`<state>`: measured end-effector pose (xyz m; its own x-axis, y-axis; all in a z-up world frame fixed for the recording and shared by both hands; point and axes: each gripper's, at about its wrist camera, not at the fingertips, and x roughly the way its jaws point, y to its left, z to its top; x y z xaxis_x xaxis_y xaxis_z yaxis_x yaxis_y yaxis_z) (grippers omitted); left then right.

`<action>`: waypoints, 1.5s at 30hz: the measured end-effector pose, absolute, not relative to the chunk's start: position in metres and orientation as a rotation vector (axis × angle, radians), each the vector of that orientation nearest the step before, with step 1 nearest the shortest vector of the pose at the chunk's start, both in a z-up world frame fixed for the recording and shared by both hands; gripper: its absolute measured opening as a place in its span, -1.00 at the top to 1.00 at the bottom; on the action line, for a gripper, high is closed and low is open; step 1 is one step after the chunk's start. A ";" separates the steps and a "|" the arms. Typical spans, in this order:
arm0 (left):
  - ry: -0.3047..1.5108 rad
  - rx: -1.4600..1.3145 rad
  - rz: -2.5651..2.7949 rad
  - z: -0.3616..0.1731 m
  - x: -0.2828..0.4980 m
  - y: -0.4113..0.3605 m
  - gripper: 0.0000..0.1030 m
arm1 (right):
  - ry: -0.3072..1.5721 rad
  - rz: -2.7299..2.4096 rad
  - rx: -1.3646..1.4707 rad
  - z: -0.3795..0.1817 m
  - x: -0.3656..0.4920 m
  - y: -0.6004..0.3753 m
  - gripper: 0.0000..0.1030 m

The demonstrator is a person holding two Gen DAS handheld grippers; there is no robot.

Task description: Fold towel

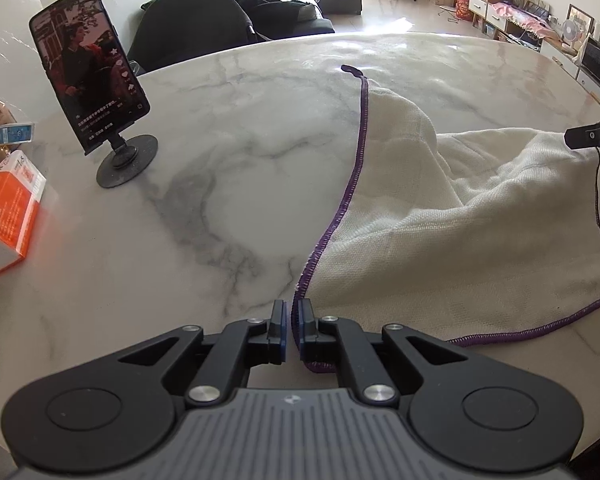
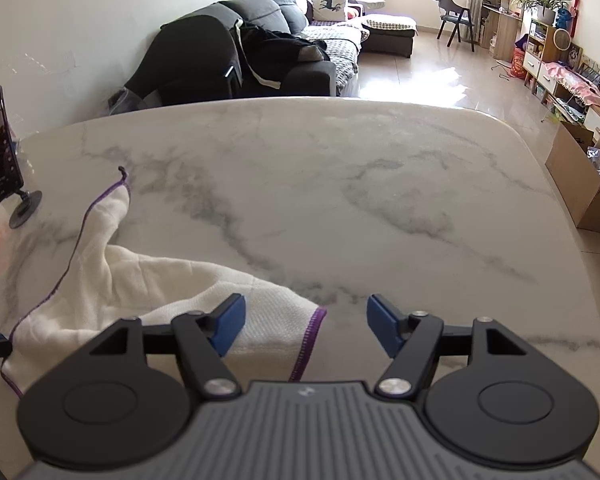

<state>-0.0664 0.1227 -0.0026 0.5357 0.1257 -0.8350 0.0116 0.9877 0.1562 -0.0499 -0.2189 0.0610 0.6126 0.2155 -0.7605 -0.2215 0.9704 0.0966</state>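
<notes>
White towel [image 1: 440,240] rumpled, purple-hemmed, long axis toward marble table [image 1: 220,200] far edge. Left gripper [image 1: 291,330] pinches hem corner; right gripper [image 2: 304,326] wide. Phone [image 1: 88,64] screen clear only in left view.

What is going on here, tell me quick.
A person is folding a white towel with purple edging on a marble table, holding tongs in each hand. The left tongs are shut on the towel's near corner. The right tongs are open, hovering over the towel's other purple-edged end, gripping nothing. The towel lies rumpled, not yet folded. A phone on a stand is off to the left.
</notes>
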 end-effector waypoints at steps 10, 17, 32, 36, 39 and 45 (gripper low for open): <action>0.941 0.064 0.005 0.018 -0.060 0.117 0.00 | 0.908 0.257 0.013 0.056 -0.041 -0.218 -0.39; 0.937 0.078 -0.063 0.018 -0.044 0.091 -0.03 | 0.926 0.267 0.010 0.049 -0.040 -0.213 -0.35; 0.942 -0.065 -0.170 0.019 -0.026 0.080 -0.03 | 0.866 0.442 -0.009 0.070 -0.066 -0.183 0.75; 0.927 -0.167 -0.202 0.023 -0.025 0.089 -0.03 | 0.849 0.531 -0.025 0.077 -0.079 -0.167 0.75; 0.916 -0.249 -0.229 0.027 -0.023 0.095 -0.03 | 0.836 0.598 -0.038 0.082 -0.089 -0.155 0.75; 0.927 -0.369 -0.289 0.026 -0.018 0.102 -0.03 | 0.859 0.715 -0.044 0.080 -0.101 -0.134 0.75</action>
